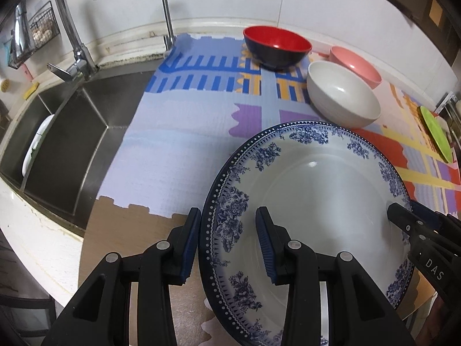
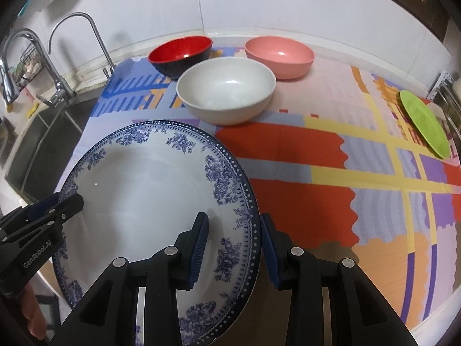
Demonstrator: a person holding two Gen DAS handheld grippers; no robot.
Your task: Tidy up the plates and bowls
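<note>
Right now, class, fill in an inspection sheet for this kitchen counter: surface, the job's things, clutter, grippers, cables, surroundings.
Surface: colourful foam mat covers the counter.
Job's things: blue-and-white plate held tilted over the mat's near edge; white bowl, red-and-black bowl and pink bowl stand upright at the back; green plate leans at the far right.
Clutter: nothing seen.
Grippers: left gripper straddles the plate's left rim, right gripper its right rim; neither view shows the pads' contact clearly.
Cables: nothing seen.
Surroundings: steel sink with two taps on the left, a white dish inside it; tiled wall behind.
</note>
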